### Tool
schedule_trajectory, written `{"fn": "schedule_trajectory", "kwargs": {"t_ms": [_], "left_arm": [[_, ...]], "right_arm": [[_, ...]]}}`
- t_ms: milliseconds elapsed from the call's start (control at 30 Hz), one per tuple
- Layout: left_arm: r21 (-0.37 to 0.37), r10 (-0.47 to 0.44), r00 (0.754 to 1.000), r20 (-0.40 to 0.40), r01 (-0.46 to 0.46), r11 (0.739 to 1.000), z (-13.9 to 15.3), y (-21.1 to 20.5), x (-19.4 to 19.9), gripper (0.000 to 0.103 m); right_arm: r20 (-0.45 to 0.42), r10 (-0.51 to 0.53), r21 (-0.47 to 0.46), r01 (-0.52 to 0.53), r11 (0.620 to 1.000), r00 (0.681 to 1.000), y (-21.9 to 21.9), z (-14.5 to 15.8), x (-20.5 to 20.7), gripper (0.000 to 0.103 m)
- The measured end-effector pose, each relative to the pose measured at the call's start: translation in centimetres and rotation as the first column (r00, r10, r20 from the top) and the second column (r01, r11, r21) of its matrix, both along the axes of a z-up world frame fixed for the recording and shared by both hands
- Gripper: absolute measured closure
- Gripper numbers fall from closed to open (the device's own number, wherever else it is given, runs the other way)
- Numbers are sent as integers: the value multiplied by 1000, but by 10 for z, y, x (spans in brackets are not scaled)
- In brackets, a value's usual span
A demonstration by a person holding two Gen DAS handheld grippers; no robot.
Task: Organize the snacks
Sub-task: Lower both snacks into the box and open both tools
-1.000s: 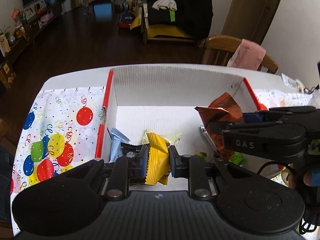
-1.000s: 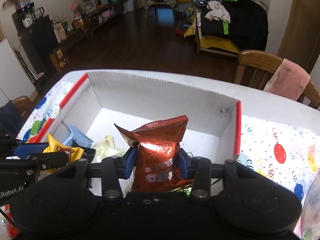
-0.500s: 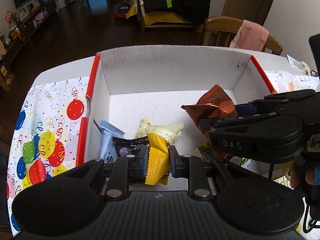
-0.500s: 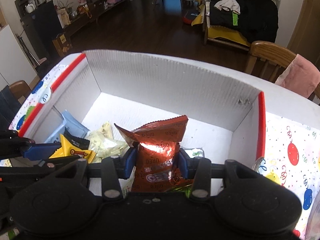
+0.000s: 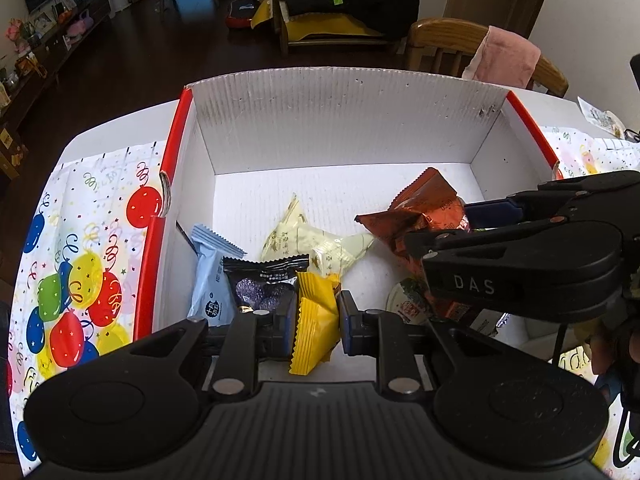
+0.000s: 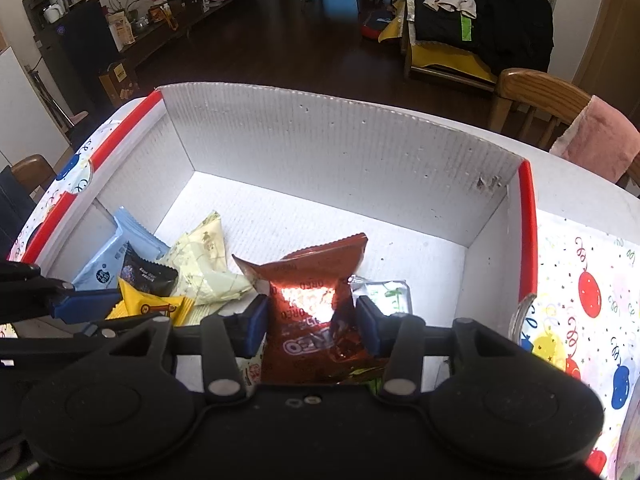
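A white cardboard box [image 5: 340,128] with red rims stands on the table. My left gripper [image 5: 317,312] is shut on a yellow snack packet [image 5: 314,336], low over the box's near left part. My right gripper [image 6: 312,324] holds a brown Oreo bag [image 6: 308,280] upright inside the box. Its jaws are opening, and the pads still lie against the bag's sides. On the box floor lie a light blue packet [image 5: 208,276], a black packet [image 5: 264,280], cream packets [image 5: 316,244] and a green-white packet [image 6: 388,292].
A balloon-print cloth [image 5: 80,260] covers the table on both sides of the box. A wooden chair with a pink cloth [image 5: 500,60] stands behind the table. The far half of the box floor [image 6: 320,220] is bare.
Both grippers have sunk toward the box with their packets, so the box fills more of each view. The right jaws stand slightly wider around the Oreo bag.
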State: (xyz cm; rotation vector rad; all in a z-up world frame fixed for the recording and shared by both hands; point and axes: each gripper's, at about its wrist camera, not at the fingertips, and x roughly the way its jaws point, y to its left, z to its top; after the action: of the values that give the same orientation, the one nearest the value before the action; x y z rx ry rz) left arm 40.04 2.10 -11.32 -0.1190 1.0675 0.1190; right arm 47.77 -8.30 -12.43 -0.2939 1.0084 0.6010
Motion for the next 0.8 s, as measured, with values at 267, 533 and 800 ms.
{"fn": "schedule_trajectory", "kwargs": {"t_ms": [267, 533, 800], "left_arm": [[-7, 5, 1000, 10, -5, 1000, 6, 0, -8, 82], [5, -12, 999, 47, 12, 1000, 22, -3, -23, 82], [9, -18, 995, 103, 17, 1000, 44, -3, -43, 79]], "right_arm": [[8, -16, 32, 15, 999, 1000, -9, 11, -7, 54], [50, -21, 80, 17, 997, 999, -20, 33, -27, 41], [87, -36, 136, 24, 990, 996, -29, 61, -51, 40]]}}
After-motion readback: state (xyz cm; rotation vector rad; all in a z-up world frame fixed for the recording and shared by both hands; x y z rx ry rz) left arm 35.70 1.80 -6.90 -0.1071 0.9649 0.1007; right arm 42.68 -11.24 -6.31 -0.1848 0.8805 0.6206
